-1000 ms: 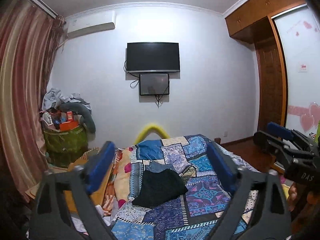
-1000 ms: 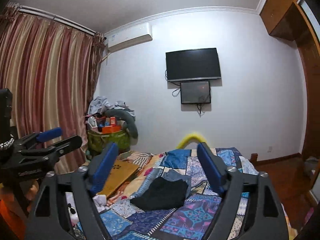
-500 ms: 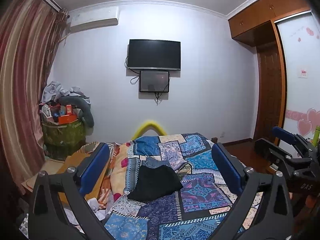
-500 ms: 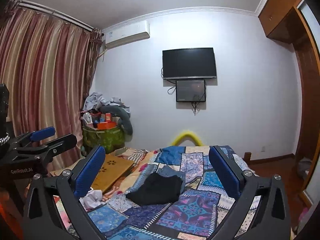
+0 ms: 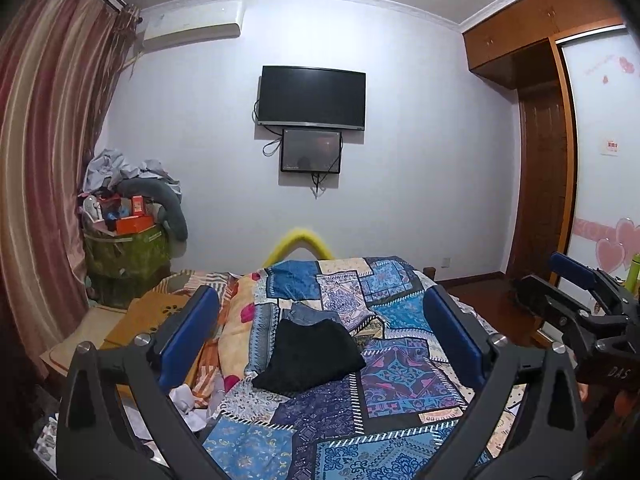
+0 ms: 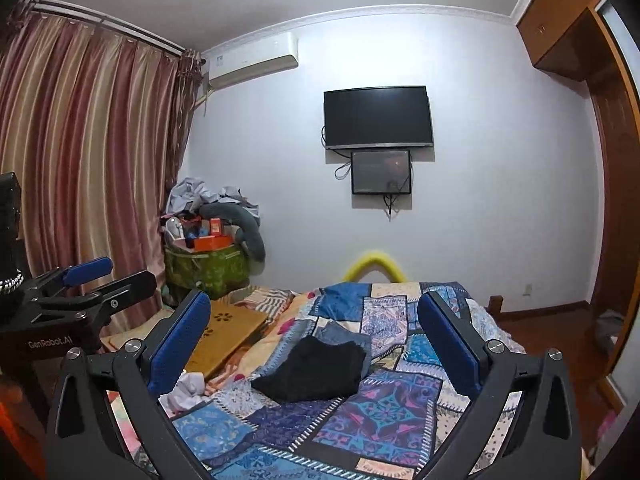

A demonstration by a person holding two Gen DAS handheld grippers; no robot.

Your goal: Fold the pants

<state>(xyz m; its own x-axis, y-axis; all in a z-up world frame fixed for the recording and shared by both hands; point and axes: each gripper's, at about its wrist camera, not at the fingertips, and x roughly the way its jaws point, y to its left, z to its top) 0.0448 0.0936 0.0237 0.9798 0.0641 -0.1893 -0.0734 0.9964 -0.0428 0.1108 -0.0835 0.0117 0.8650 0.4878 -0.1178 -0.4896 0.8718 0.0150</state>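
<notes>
Folded black pants lay on the patchwork quilt — left gripper and right gripper both gaped wide, empty.

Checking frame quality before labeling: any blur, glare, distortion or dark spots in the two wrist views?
Left wrist: strong fisheye bending of the curtain, black corners, sharp on the black pants, no glare on the TV. Right wrist: same curving of the wall edges, dim bottom left, the yellow tube behind the bed looks soft.
</notes>
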